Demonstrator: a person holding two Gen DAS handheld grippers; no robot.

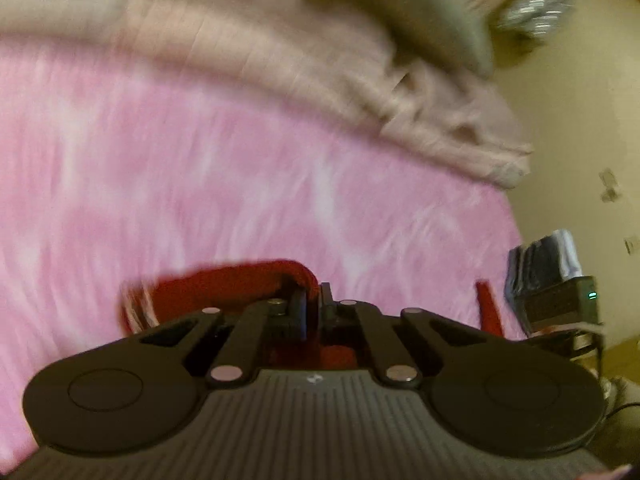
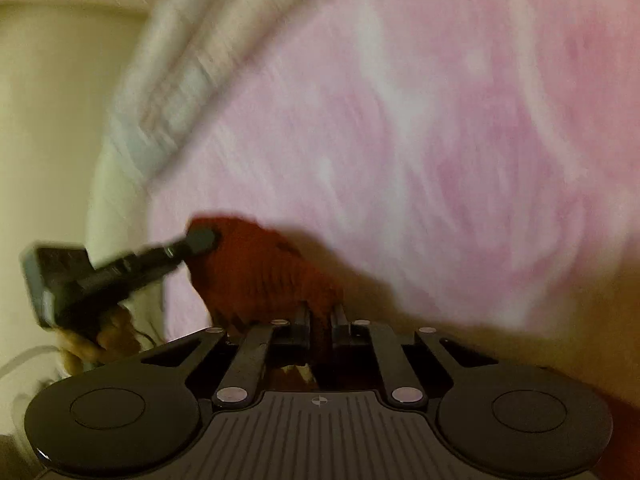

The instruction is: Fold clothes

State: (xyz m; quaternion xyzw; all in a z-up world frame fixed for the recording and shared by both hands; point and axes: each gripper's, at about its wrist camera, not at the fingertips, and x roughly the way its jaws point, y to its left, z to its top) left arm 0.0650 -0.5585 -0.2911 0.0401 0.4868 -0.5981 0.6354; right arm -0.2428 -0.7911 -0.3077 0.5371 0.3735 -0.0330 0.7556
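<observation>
we see warm, dim indoor light with a yellowish cast. heavy motion blur smears the pink bedspread [image 1: 200,180] in both views, while the gripper bodies at the bottom stay sharp. fisheye bending curves the edges; corners fall black.

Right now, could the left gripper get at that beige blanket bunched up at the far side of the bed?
Probably not yet. The left gripper is shut on the red garment, so it is occupied. Only open pink bedsheet lies between it and the beige blanket.
</observation>
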